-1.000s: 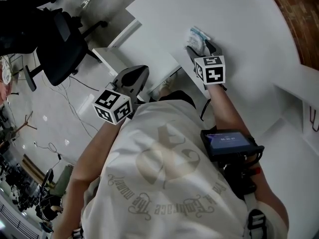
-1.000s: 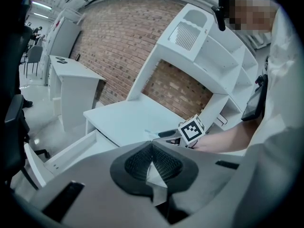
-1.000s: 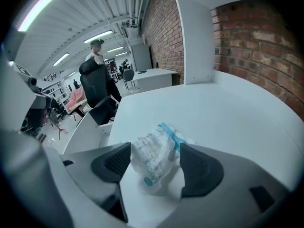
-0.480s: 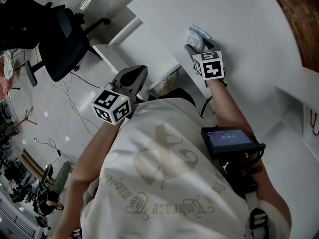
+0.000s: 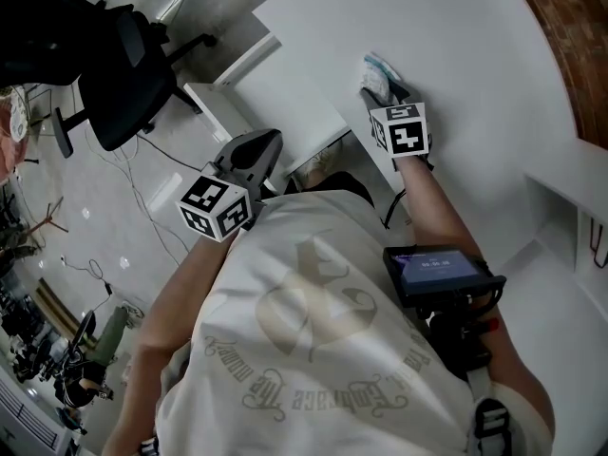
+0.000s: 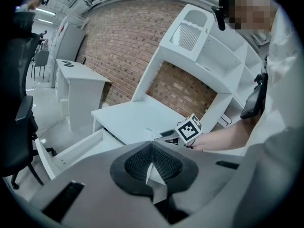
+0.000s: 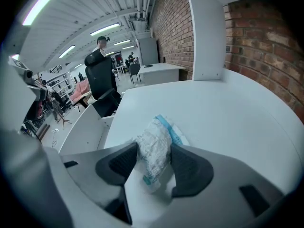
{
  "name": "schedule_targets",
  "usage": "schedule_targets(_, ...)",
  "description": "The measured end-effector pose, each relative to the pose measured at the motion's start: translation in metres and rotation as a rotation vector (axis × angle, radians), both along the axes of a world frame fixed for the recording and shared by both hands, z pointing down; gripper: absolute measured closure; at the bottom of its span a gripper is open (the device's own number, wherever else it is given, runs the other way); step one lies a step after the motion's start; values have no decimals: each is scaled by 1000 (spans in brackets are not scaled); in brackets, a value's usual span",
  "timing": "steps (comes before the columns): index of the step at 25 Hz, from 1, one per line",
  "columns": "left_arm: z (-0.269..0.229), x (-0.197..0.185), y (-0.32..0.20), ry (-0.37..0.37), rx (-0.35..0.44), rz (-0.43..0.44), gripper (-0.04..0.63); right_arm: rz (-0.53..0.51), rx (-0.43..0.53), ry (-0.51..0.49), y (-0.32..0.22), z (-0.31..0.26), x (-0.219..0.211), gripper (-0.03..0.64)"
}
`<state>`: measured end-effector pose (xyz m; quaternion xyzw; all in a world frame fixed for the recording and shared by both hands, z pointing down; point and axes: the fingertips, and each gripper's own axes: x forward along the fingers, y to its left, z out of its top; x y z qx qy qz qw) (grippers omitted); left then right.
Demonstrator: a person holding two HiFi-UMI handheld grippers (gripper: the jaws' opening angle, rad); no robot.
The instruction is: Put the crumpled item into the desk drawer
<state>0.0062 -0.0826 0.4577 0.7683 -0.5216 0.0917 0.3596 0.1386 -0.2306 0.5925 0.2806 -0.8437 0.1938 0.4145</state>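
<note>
The crumpled item (image 7: pixel 154 151), a white wad with a blue strip, lies on the white desk (image 7: pixel 218 103) near its left edge. My right gripper (image 7: pixel 154 164) straddles it; its jaws are closing and both pads touch the wad's sides. The head view shows the crumpled item (image 5: pixel 378 72) just ahead of the right gripper (image 5: pixel 385 91). The desk drawer (image 5: pixel 217 104) stands pulled out to the left of the desk (image 5: pixel 475 46), and the drawer (image 6: pixel 71 151) looks empty. My left gripper (image 5: pixel 255 152) hangs below the desk edge, and this left gripper (image 6: pixel 152 161) is shut on nothing.
A black office chair (image 5: pixel 114 74) stands on the floor left of the drawer. White shelves (image 5: pixel 570 188) rise at the desk's right. A brick wall (image 7: pixel 256 42) runs behind the desk. Cables lie on the floor (image 5: pixel 142 198).
The right gripper has edged forward over the crumpled item and its jaws have drawn in around it. The left gripper has hardly moved.
</note>
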Motion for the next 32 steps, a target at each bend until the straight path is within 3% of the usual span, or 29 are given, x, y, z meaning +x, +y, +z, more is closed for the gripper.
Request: schedule_targets(32, 3, -13, 22, -23, 47, -31, 575, 7, 87, -55, 20, -19, 0, 385)
